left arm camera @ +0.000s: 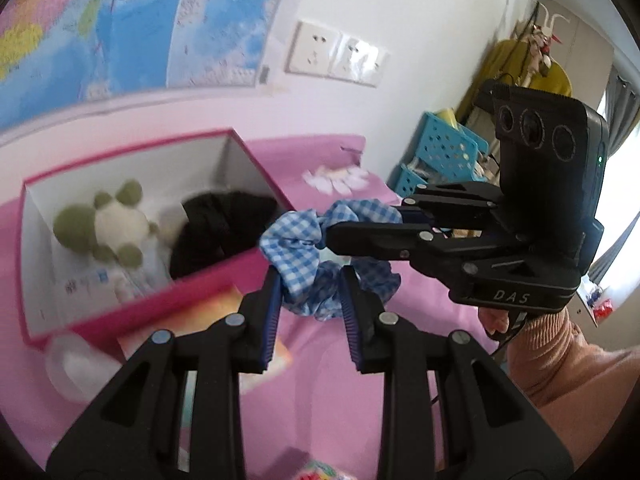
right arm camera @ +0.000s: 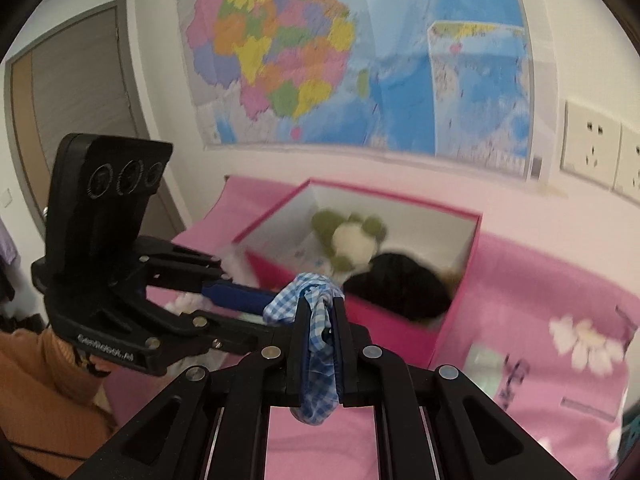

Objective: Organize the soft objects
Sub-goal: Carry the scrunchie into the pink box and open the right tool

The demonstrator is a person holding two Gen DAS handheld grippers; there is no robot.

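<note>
A blue-and-white checked scrunchie (left arm camera: 316, 252) hangs in the air just in front of an open pink box (left arm camera: 224, 280). My right gripper (right arm camera: 318, 312) is shut on the scrunchie (right arm camera: 316, 344) and holds it up; it enters the left wrist view (left arm camera: 332, 228) from the right. My left gripper (left arm camera: 310, 280) is open, its fingers on either side of the scrunchie's lower loop. In the box lie a green-and-white plush toy (left arm camera: 108, 228) and a black soft item (left arm camera: 216, 232). The box (right arm camera: 400, 332) also shows in the right wrist view.
A pink flowered sheet (right arm camera: 540, 344) covers the surface. A map (right arm camera: 320, 60) and wall sockets (left arm camera: 336, 56) are behind the box. Blue perforated baskets (left arm camera: 444, 148) stand at the right. An orange card (left arm camera: 192, 320) and a clear cup (left arm camera: 76, 364) lie before the box.
</note>
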